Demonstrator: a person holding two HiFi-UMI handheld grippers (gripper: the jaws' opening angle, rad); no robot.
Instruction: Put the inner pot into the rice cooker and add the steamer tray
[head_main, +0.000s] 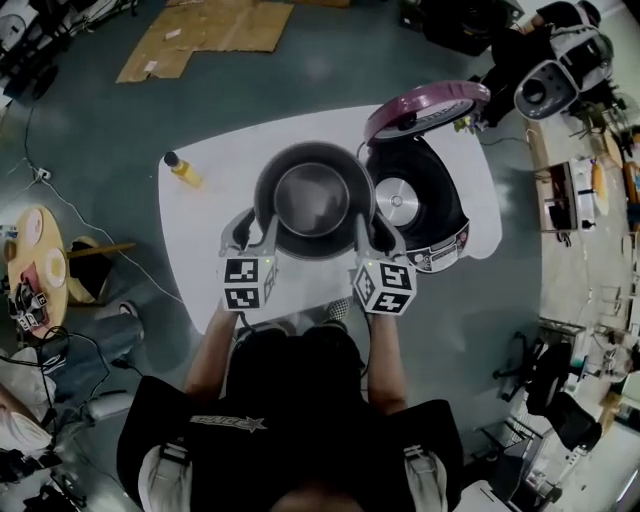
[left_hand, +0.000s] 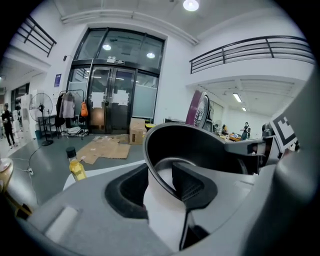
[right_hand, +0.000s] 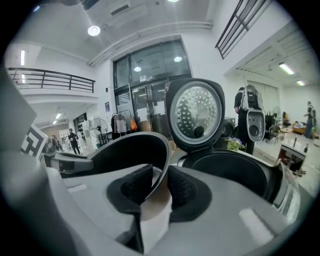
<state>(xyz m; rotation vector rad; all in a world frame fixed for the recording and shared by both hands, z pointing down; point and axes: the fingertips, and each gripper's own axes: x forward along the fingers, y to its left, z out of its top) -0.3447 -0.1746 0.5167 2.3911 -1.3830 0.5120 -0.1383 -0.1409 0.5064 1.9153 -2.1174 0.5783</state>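
The dark metal inner pot (head_main: 314, 198) hangs above the white table (head_main: 215, 215), held by its rim from both sides. My left gripper (head_main: 243, 232) is shut on the pot's left rim, with the wall (left_hand: 200, 145) pinched between its black pads (left_hand: 187, 186). The right gripper (head_main: 378, 232) is shut on the right rim (right_hand: 130, 150), one pad inside and one outside. Just right of the pot stands the black rice cooker (head_main: 420, 205), its well (right_hand: 235, 172) empty. Its pink-topped lid (head_main: 428, 108) stands up, showing the silver inner plate (right_hand: 196, 114).
A yellow bottle (head_main: 183, 169) with a black cap stands on the table's far left. Flattened cardboard (head_main: 210, 30) lies on the floor beyond. A small round wooden table (head_main: 38, 265) is at the left, and desks and a chair (head_main: 545, 375) crowd the right.
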